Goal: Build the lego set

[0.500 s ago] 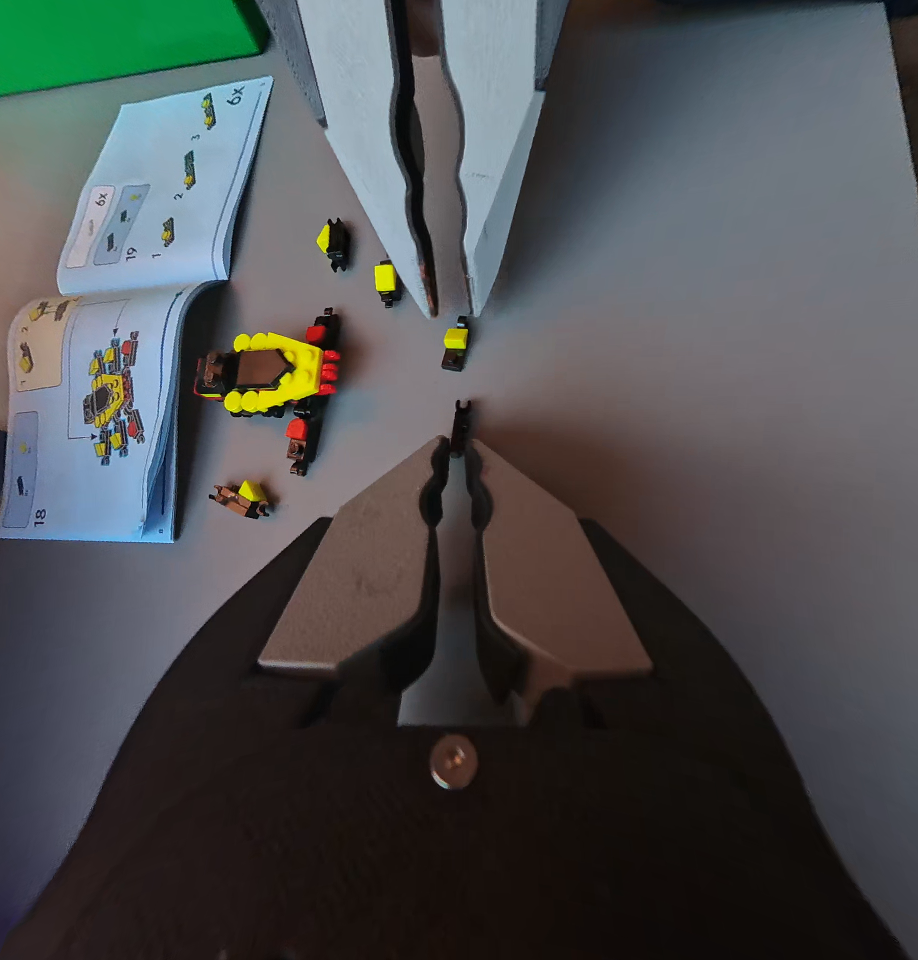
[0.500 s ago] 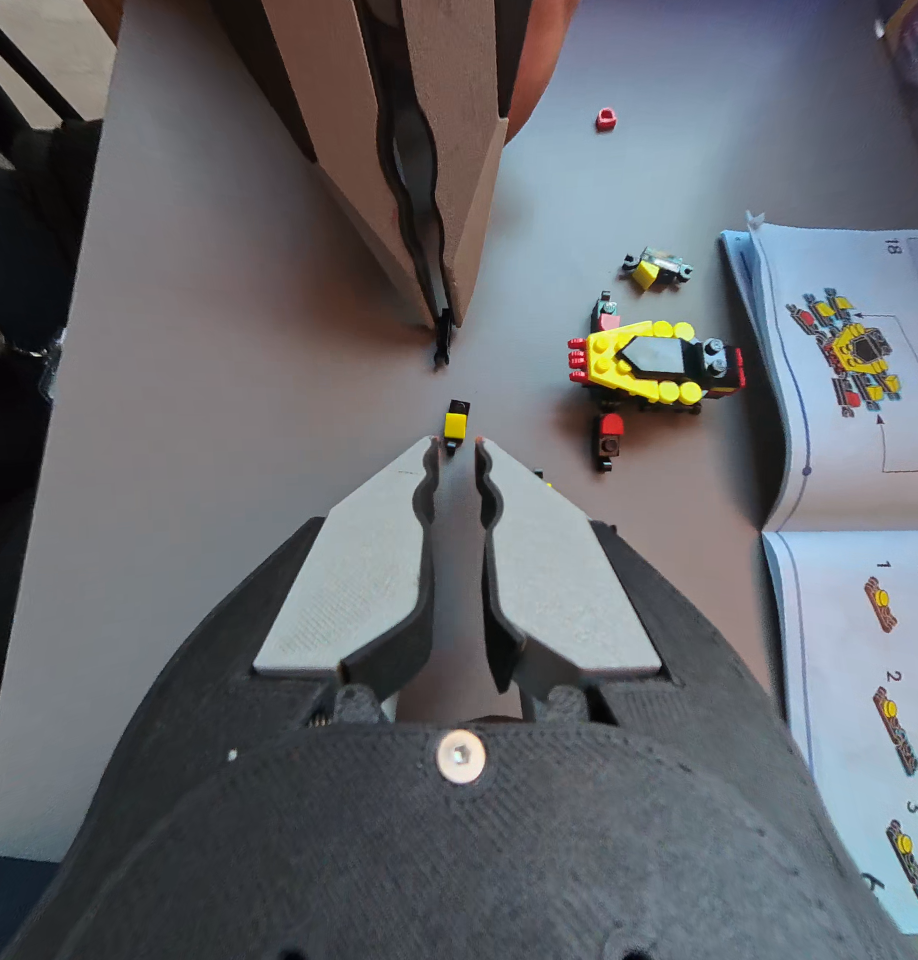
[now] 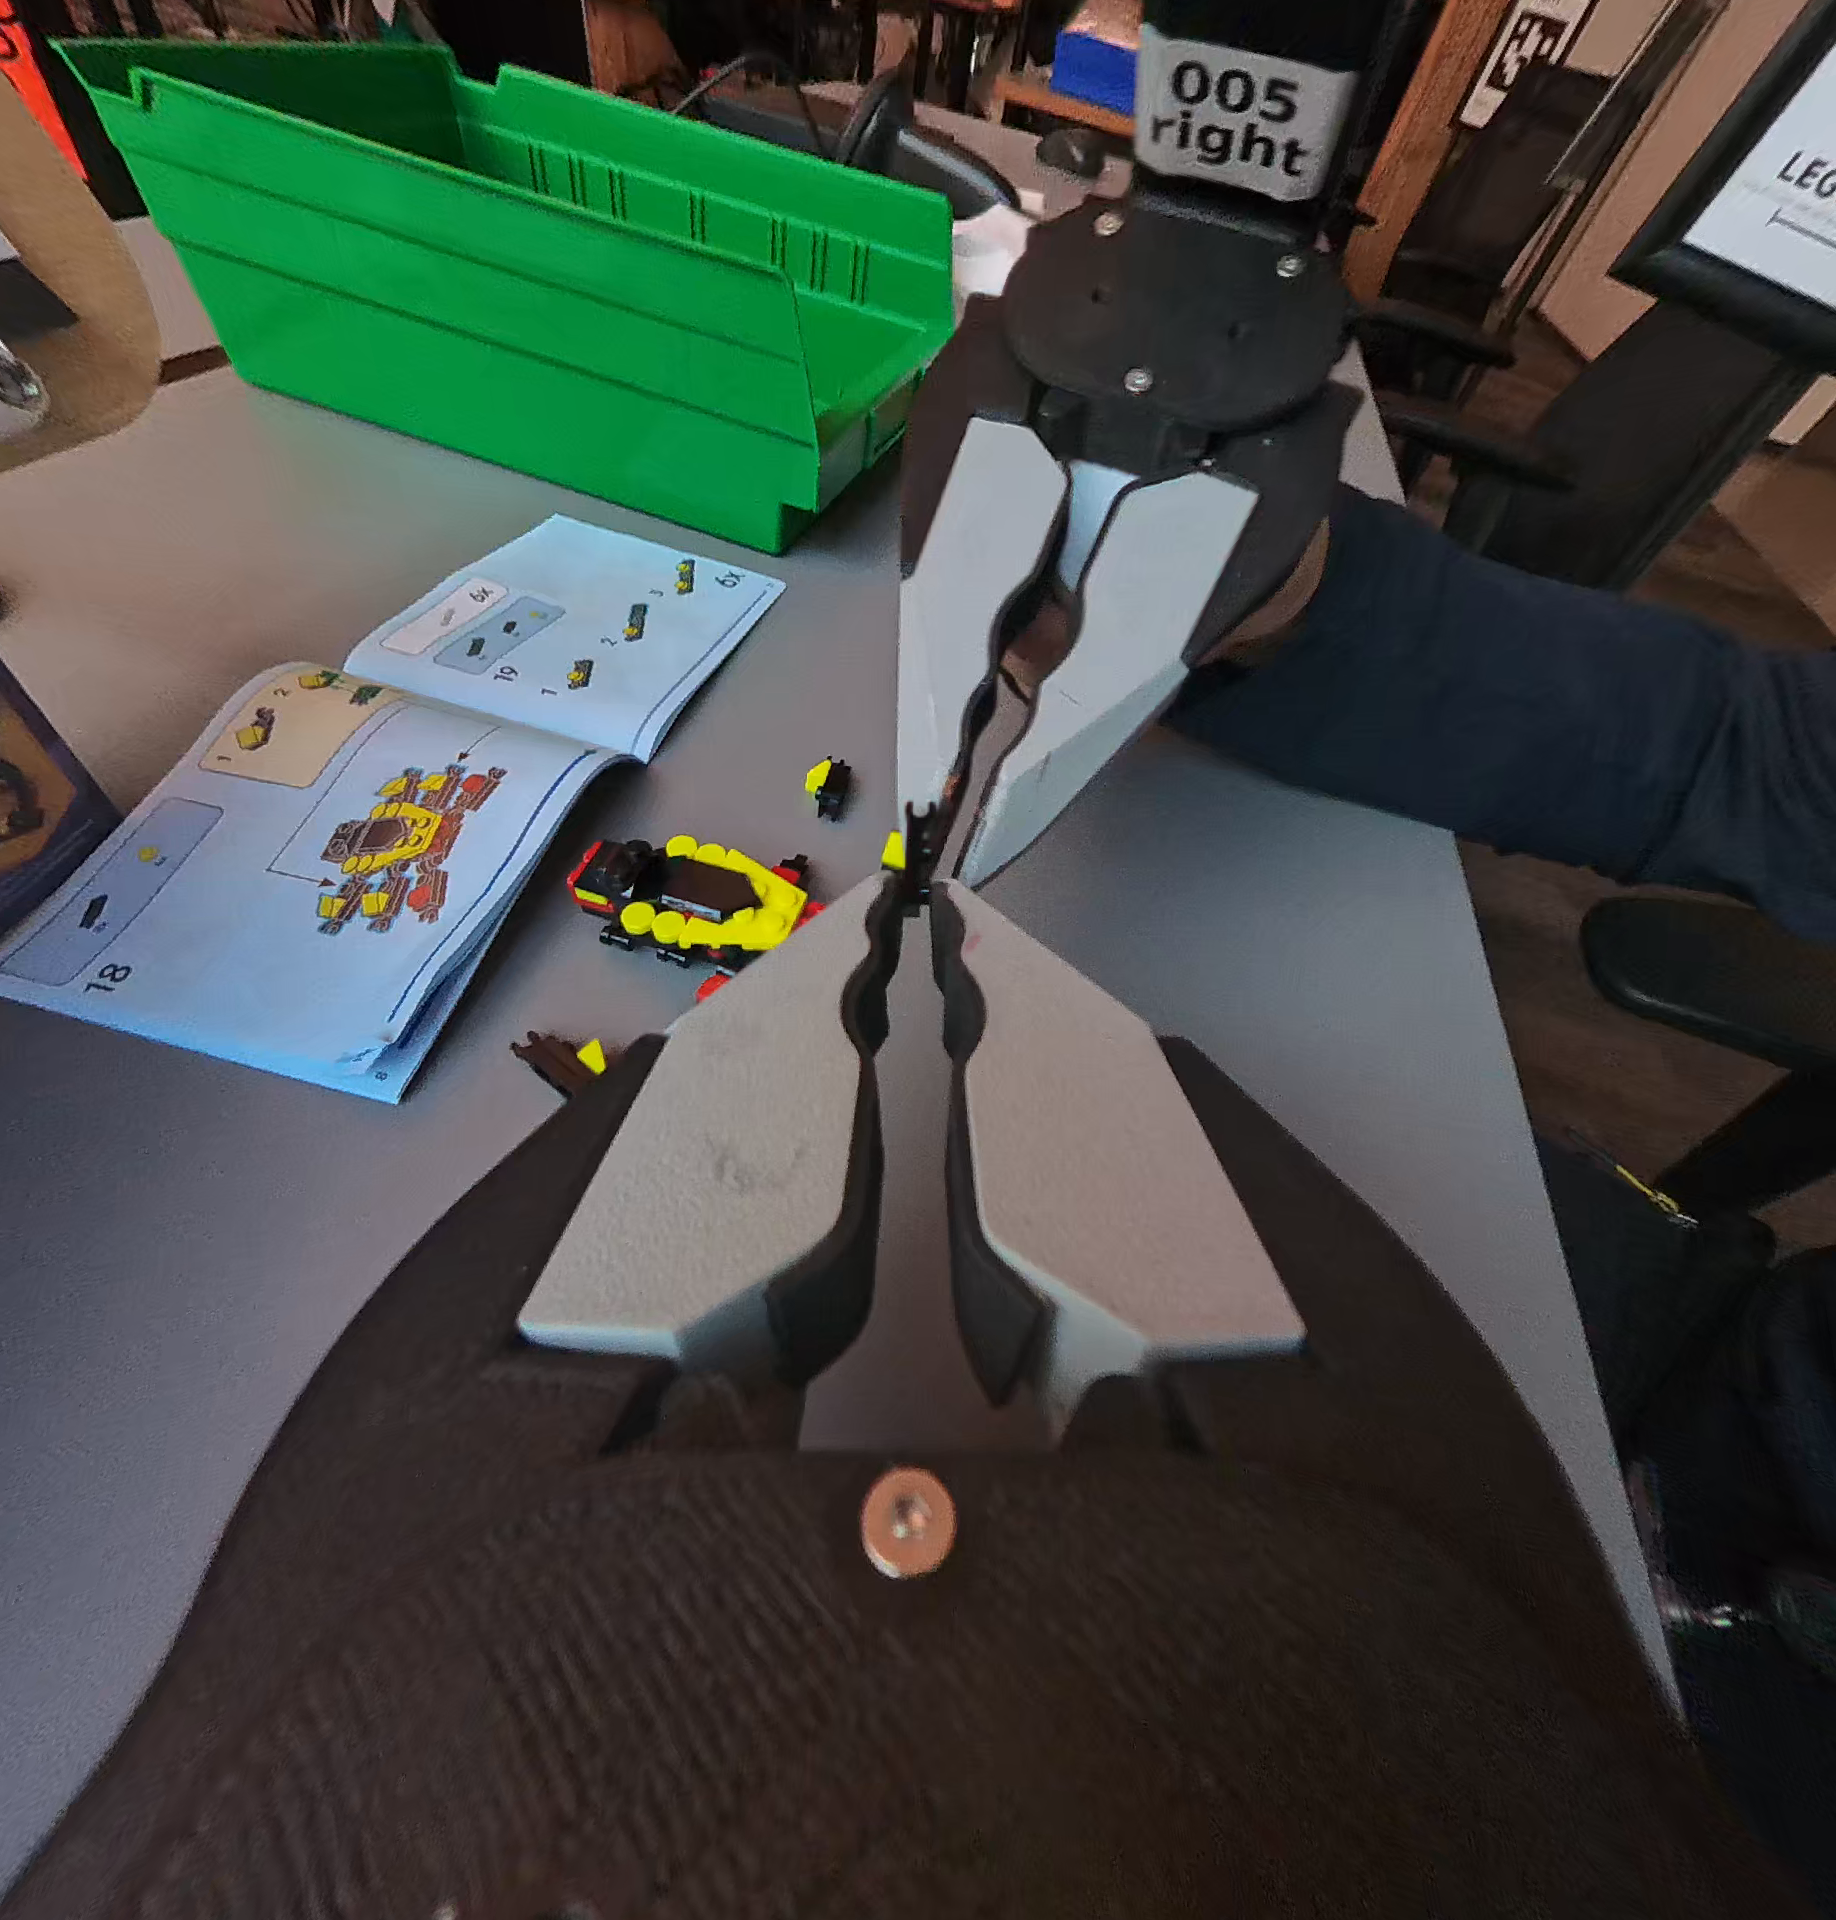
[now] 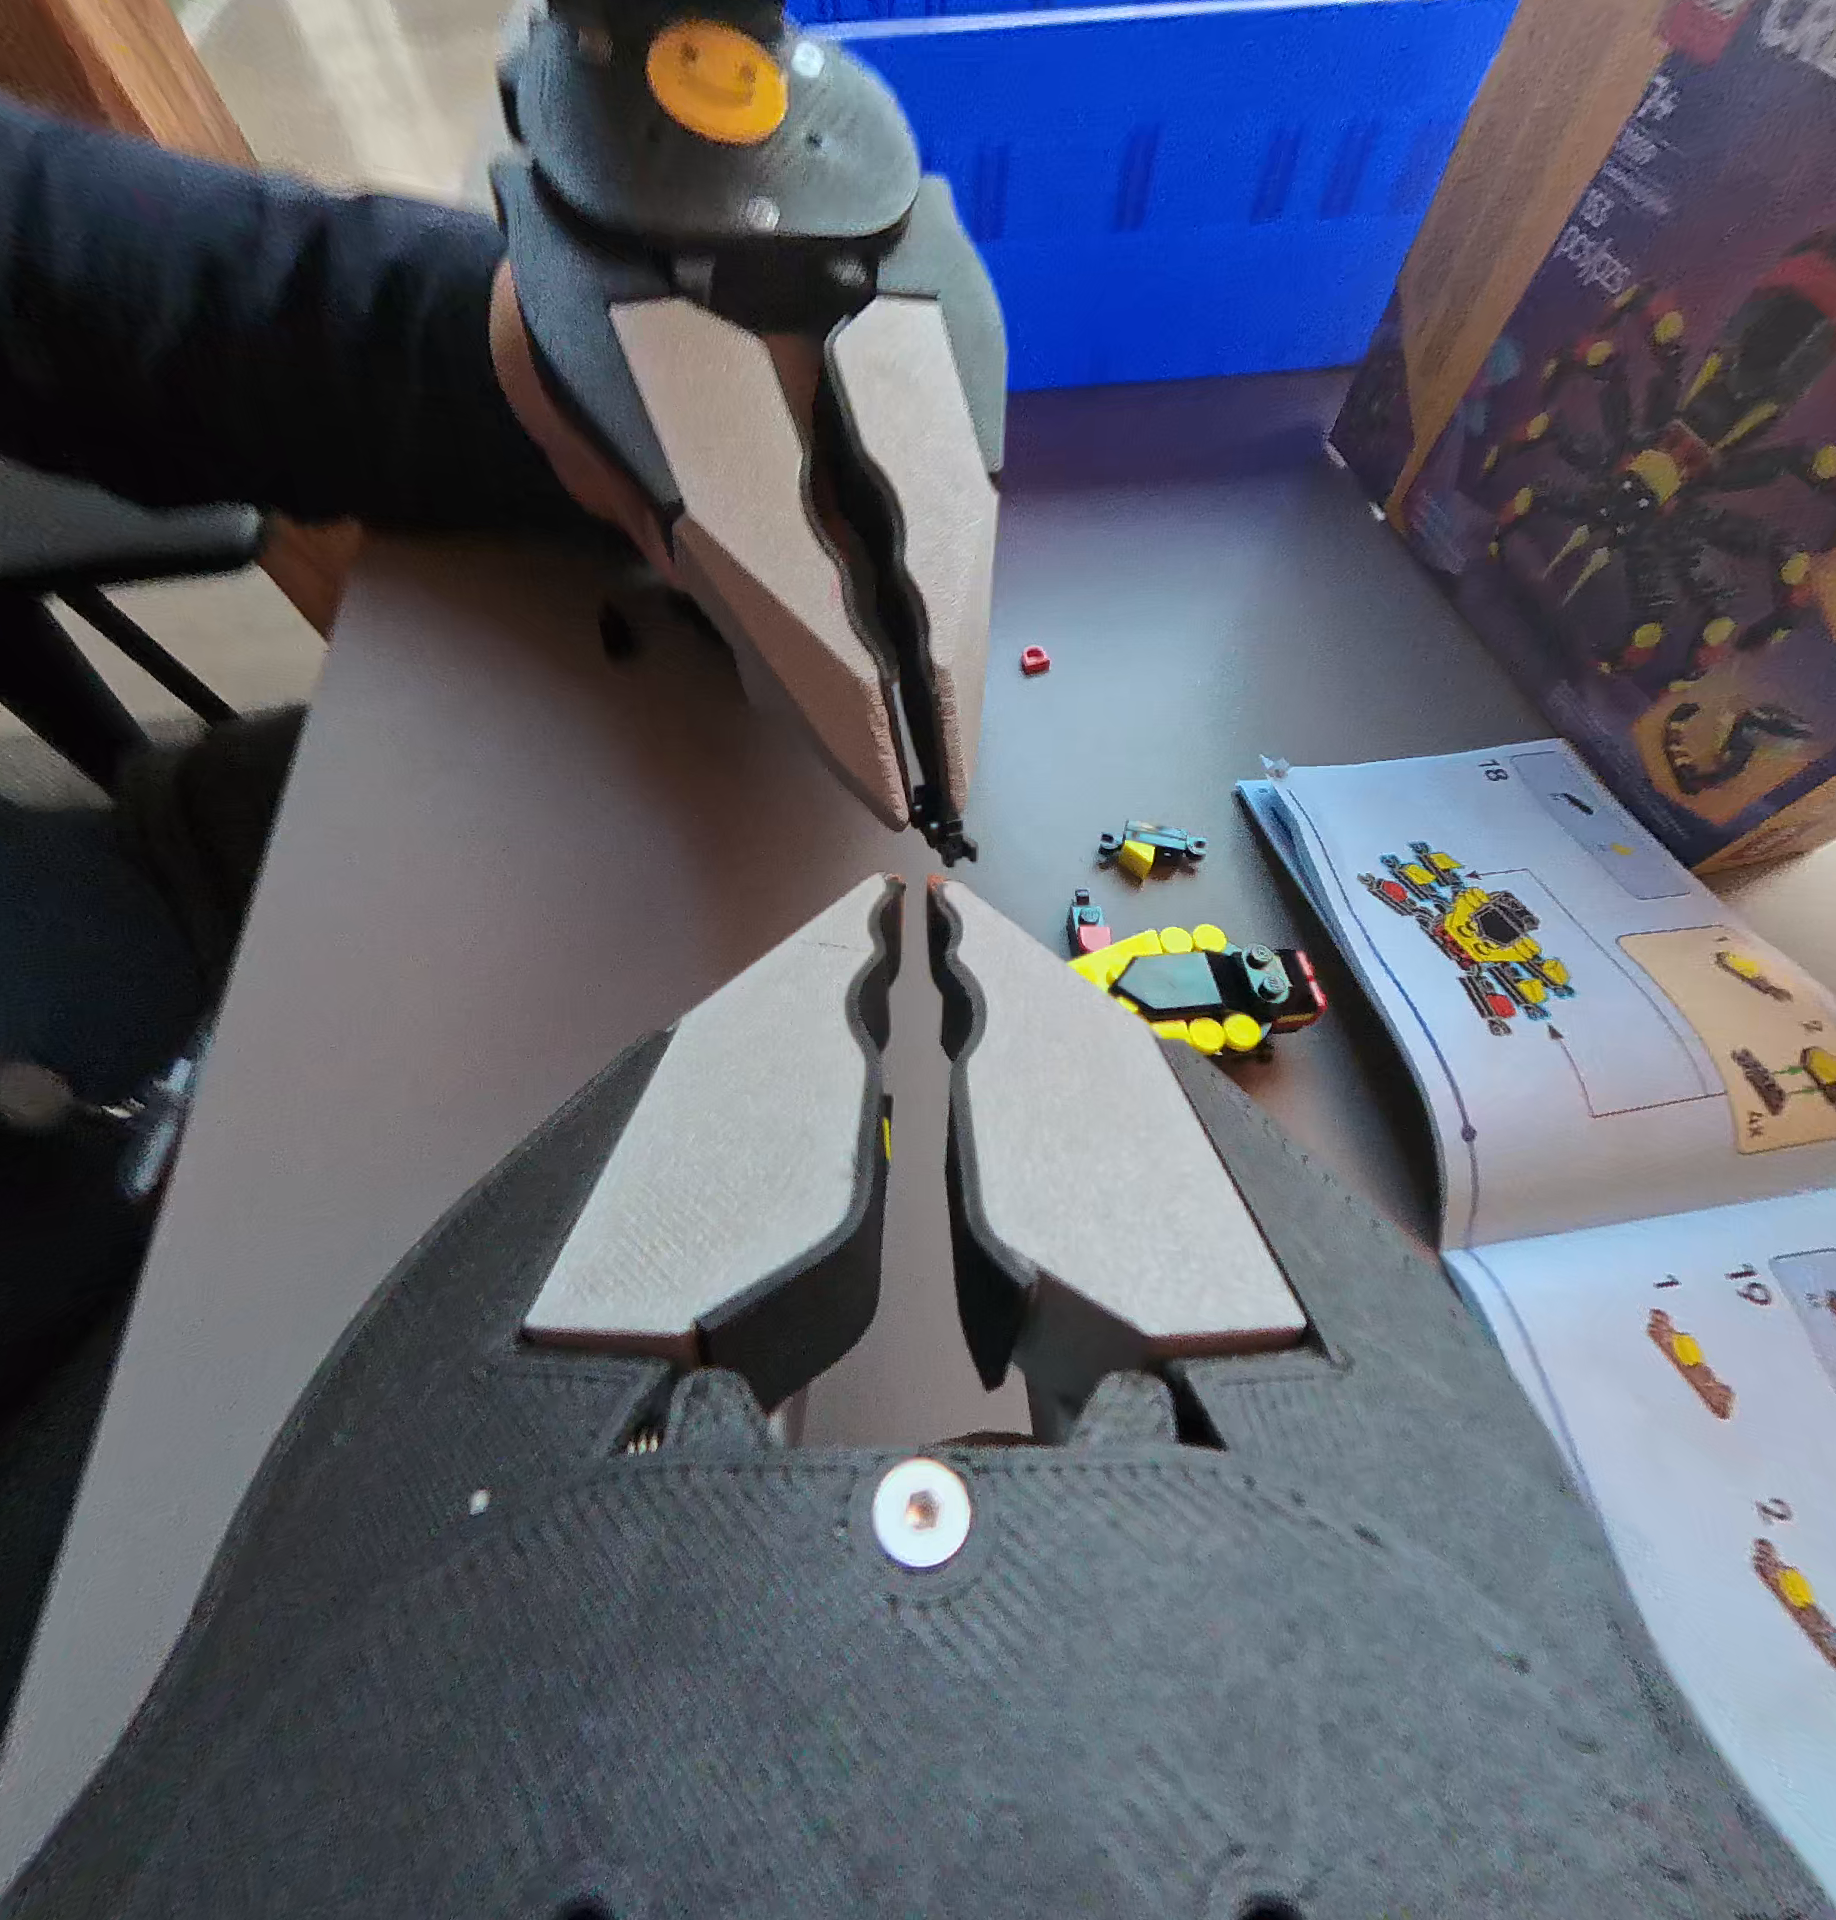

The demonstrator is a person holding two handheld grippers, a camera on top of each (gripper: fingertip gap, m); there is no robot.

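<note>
My left gripper [image 3: 909, 896] is shut on a thin black Lego piece [image 3: 919, 844] that sticks out past its tips, above the grey table [image 3: 1257, 987]. In the right wrist view the left gripper [image 4: 929, 821] comes in from the top with the black piece [image 4: 943, 831]. My right gripper [image 4: 911, 883] faces it tip to tip, jaws nearly together and empty, just short of the piece. It also shows in the left wrist view [image 3: 950, 826]. The yellow and black model body [image 3: 696, 899] lies left of the tips, and shows in the right wrist view [image 4: 1194, 987].
The open instruction booklet [image 3: 374, 821] lies left of the model, a green bin [image 3: 540, 281] behind it. Loose pieces: a yellow-black one [image 3: 829, 787], a brown-yellow one [image 3: 566, 1060], a red one [image 4: 1035, 659]. The set's box [image 4: 1672, 468] and a blue bin [image 4: 1153, 187] stand beyond. Less than 4 cm separates the two grippers' tips.
Both grippers have tilted up from looking straight down, so more of the room shows. The right gripper's jaws have narrowed. The left still holds the black piece, now closer to the right tips.
</note>
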